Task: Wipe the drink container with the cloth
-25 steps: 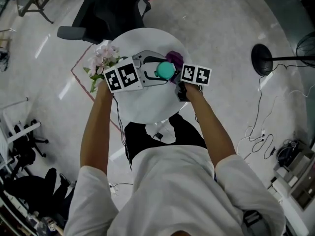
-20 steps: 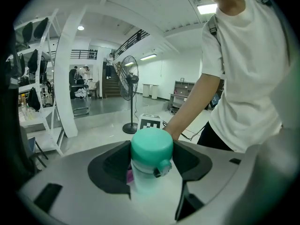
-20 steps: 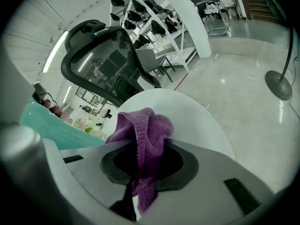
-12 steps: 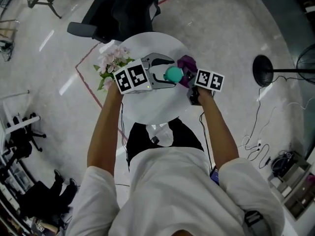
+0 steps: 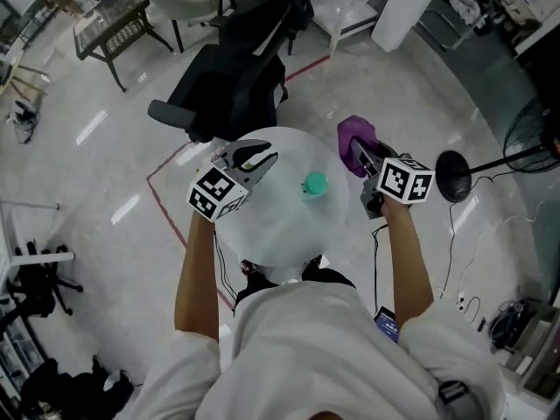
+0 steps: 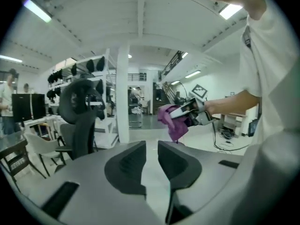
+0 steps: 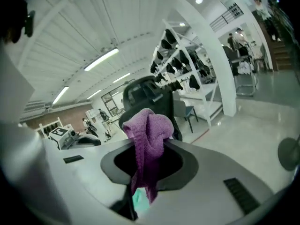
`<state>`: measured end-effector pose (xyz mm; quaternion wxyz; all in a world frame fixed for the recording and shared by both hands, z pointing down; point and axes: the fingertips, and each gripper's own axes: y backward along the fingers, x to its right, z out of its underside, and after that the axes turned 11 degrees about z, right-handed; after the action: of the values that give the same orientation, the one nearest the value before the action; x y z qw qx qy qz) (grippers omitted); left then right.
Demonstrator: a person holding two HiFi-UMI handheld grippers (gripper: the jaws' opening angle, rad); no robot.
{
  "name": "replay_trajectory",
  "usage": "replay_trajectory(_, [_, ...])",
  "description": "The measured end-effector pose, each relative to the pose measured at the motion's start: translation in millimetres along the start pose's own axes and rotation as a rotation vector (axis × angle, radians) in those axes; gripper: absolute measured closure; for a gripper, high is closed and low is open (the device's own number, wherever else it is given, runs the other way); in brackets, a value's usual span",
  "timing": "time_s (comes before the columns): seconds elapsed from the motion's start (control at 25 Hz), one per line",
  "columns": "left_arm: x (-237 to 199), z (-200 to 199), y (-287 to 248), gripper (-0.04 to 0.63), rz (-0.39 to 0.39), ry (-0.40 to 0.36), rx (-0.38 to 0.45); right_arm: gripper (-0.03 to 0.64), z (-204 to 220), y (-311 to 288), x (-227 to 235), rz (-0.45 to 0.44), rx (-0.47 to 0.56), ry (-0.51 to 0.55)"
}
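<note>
A teal drink container [image 5: 315, 184] stands by itself on the round white table [image 5: 280, 226]. My left gripper [image 5: 259, 158] hovers left of it, raised off the table, its jaws closing to a narrow gap with nothing between them [image 6: 151, 157]. My right gripper [image 5: 362, 153] is up at the table's right rim, shut on a purple cloth [image 5: 354, 132] that bunches over its jaws and hangs down [image 7: 146, 139]. From the left gripper view the cloth [image 6: 172, 122] shows across the table. A teal patch, the container [image 7: 139, 201], shows below the right jaws.
A black office chair [image 5: 234, 68] stands just behind the table. A black floor stand base [image 5: 454, 164] sits to the right, with cables on the floor. A red tape line [image 5: 166, 226] runs past the table's left side. Desks and shelving fill the far room.
The left gripper's jaws were round the teal container; now they are off it, lifted left and nearly together. The right gripper has swung the cloth away to the right. The head view has tilted up.
</note>
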<state>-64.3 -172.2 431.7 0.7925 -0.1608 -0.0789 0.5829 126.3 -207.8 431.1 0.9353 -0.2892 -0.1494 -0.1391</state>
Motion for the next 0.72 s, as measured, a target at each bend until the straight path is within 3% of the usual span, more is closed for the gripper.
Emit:
replay_trajectory(0.12, [-17.8,-23.0,44.8,0.566,-0.140,0.022,0.061,0.523,-41.0,28.3,-47.5,-0.012,0.104,0.171])
replay_trajectory(0.28, [-39.9,-70.0,110.2,0.574,-0.369,-0.032,0.145,0.522,-80.3,56.7,-98.9,0.021,0.238,0.366])
replay_trajectory(0.36, [-40.7,-98.2,140.5,0.575,-0.444,-0.076,0.190,0.522,-94.5,69.4,-122.5,0.035,0.296,0.427])
replay_trajectory(0.56, [-36.4,-143.7,195.1,0.575,-0.558,-0.141,0.242,0.524,-109.3,86.3,-175.7,0.006,0.380,0.551])
replay_trajectory(0.72, [-25.3,-165.1,217.6,0.574,-0.571,-0.163,0.258,0.525,-121.9,101.0,-208.8,-0.019,0.426,0.589])
